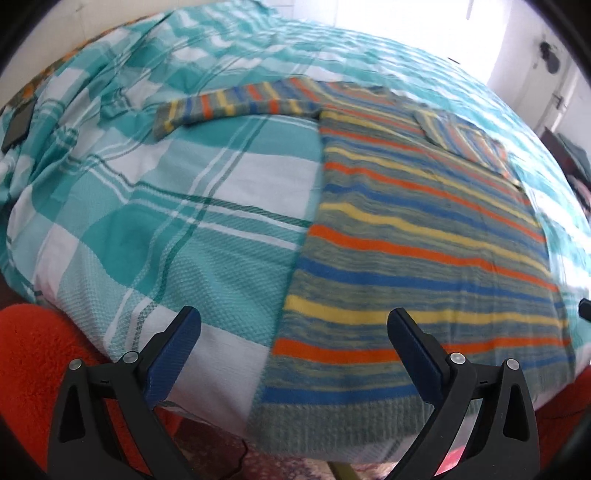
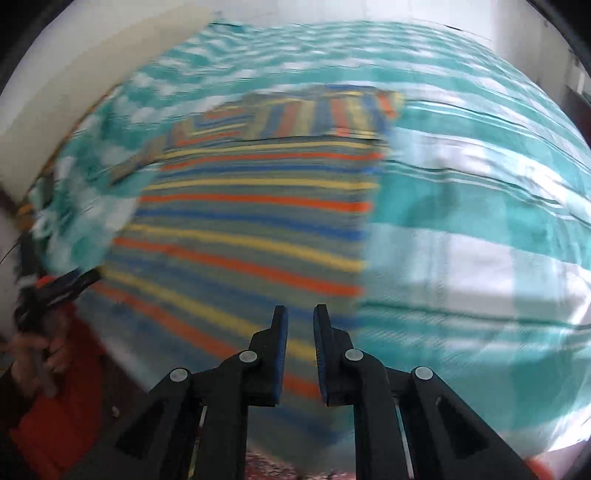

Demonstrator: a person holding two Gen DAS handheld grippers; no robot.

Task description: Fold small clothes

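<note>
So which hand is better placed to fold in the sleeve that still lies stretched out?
Probably the left. The left gripper has wide-open jaws, and the stretched sleeve lies on its side of the sweater. The right gripper has nearly closed jaws and hangs over the sweater's hem.

Daylight floods in from the window (image 1: pixel 476 33) at the far right of my left camera, blown out to pure white, and it washes the far edge of the bedspread (image 1: pixel 207 206) pale. Near me the checks and weave stay fairly sharp, with only soft shadows in the folds. The striped sweater (image 1: pixel 424 236) is slightly smeared. My right camera is far worse: heavy motion blur streaks the sweater's stripes and the bedspread sideways, with white glare patches at right. Both views bulge like a ball, with dark corners.
</note>
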